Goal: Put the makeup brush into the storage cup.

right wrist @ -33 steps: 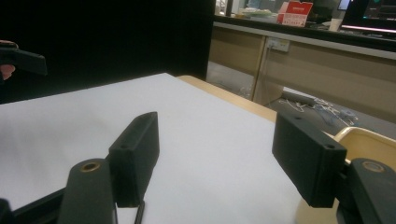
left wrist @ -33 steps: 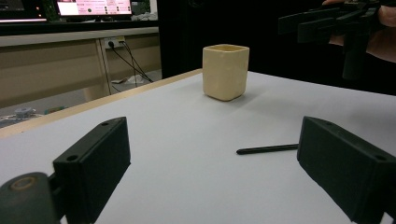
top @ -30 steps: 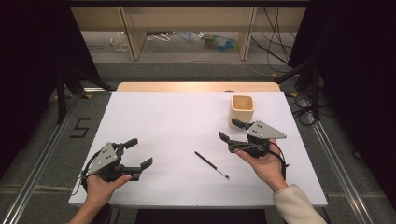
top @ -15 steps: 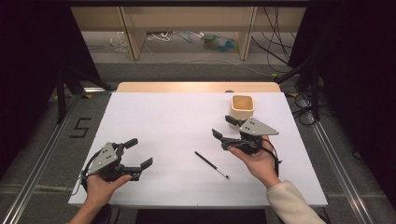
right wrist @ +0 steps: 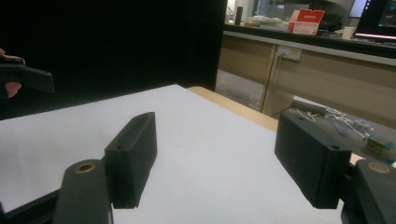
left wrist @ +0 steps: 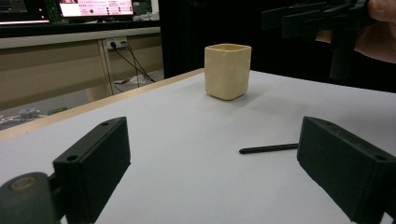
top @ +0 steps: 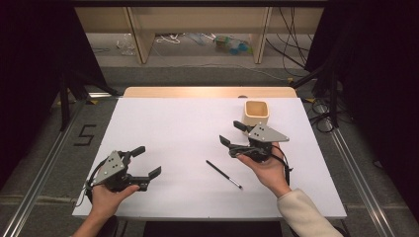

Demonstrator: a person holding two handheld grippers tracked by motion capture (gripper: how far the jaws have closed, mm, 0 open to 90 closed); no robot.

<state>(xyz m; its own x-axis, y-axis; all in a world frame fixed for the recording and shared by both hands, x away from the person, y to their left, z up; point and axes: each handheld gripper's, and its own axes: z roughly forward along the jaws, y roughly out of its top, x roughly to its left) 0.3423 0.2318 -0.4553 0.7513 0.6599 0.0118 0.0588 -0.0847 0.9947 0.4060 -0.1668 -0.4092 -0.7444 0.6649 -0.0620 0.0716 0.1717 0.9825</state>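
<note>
A thin black pen lies on the white table, right of centre. A cream square cup stands upright at the back right. My right gripper hovers open just in front of the cup and behind the pen, jaws pointing left, nothing between them. My left gripper is held open near the front left, aimed toward the pen. In the left gripper view the pen lies beyond the right jaw, with the cup farther off. In the right gripper view the jaws frame bare table.
The white sheet covers a wooden table whose edge shows at the back. Beyond it are wooden shelf legs and cables on the floor. Metal rails run along both sides of the table. A "5" mark is on the floor at left.
The right gripper has shifted a little to the left, away from the table's right side. The left gripper, pen and cup have stayed put.
</note>
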